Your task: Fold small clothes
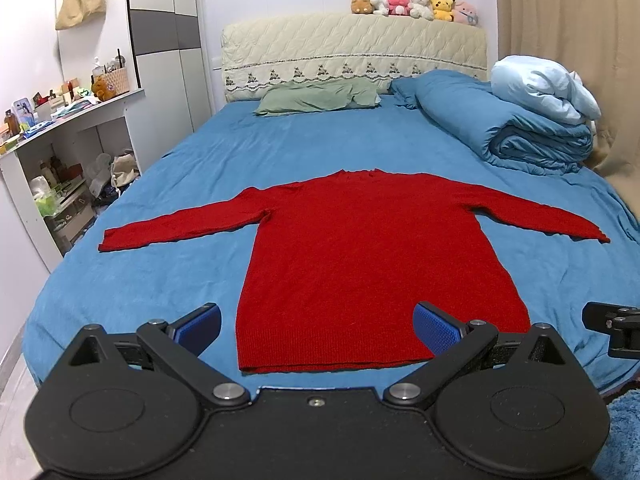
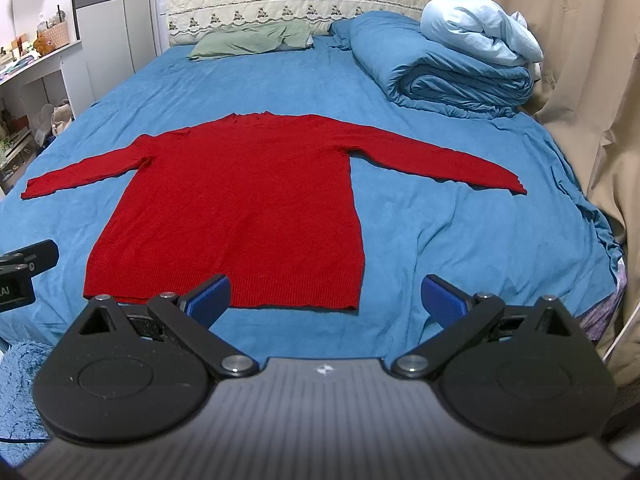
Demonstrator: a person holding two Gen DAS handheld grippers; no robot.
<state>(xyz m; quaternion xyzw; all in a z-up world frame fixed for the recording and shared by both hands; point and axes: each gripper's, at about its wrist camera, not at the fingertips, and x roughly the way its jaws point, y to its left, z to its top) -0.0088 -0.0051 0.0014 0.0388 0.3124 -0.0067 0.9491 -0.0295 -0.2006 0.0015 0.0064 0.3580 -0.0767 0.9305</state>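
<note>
A red long-sleeved sweater (image 1: 360, 252) lies flat on the blue bed sheet (image 1: 160, 280), sleeves spread to both sides, hem toward me; it also shows in the right wrist view (image 2: 240, 208). My left gripper (image 1: 318, 326) is open and empty, held above the hem, its blue pads wide apart. My right gripper (image 2: 326, 298) is open and empty, near the sweater's right hem corner. The right gripper's tip (image 1: 612, 328) shows at the right edge of the left wrist view, and the left gripper's tip (image 2: 28, 268) at the left edge of the right wrist view.
A rolled blue duvet (image 1: 520, 128) with a pale blue blanket (image 1: 540, 84) lies at the far right. A green pillow (image 1: 320, 98) rests by the headboard (image 1: 352, 52). Cluttered shelves (image 1: 68, 168) stand left of the bed. Beige curtains (image 2: 580, 40) hang on the right.
</note>
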